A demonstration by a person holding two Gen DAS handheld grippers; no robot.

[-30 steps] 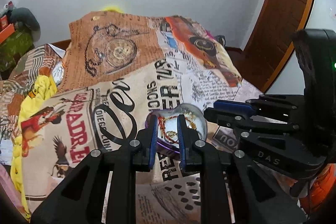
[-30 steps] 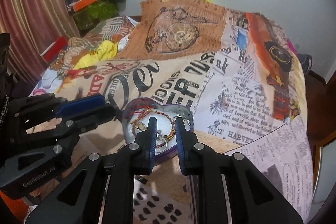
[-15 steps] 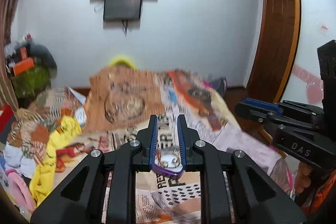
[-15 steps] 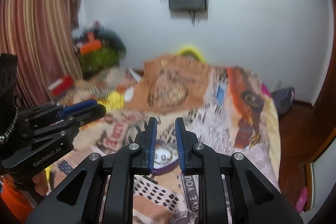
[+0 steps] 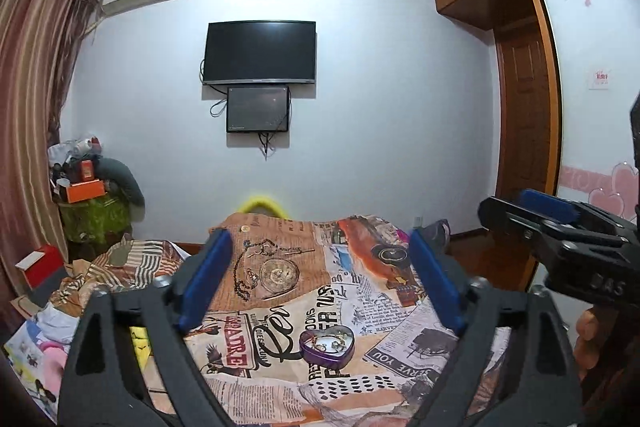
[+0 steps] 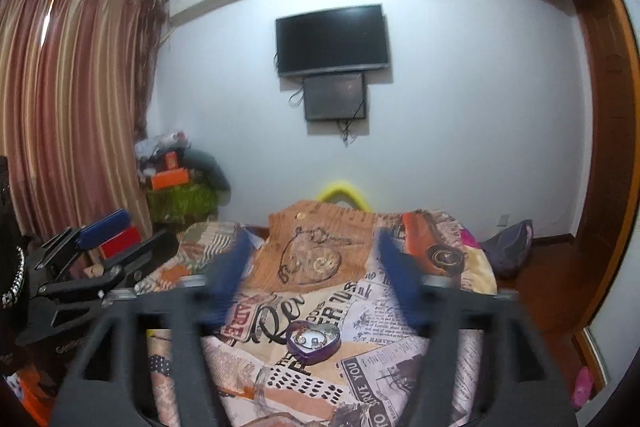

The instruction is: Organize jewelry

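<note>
Box: we see a purple heart tin [image 5: 327, 342] [image 6: 313, 341] on the bed [image 5: 400, 311], holding jewelry [image 5: 330, 337].
Tools: left tool [image 5: 318, 283] and right tool [image 6: 316, 279] both spread, empty.
Left view only: a hand [image 5: 592, 341].

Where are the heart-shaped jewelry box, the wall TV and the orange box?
heart-shaped jewelry box [image 5: 327, 350], left wrist view, purple side wall.
wall TV [image 5: 260, 51], left wrist view, screen centre.
orange box [image 5: 85, 190], left wrist view, front face.

My right fingers [image 6: 230, 279] are smeared with motion blur, their blue pads without edges. The pieces inside the purple heart-shaped box [image 5: 327, 343] are too small for me to tell apart. My left gripper [image 5: 320, 287] is cut off by the lower frame edge.
</note>
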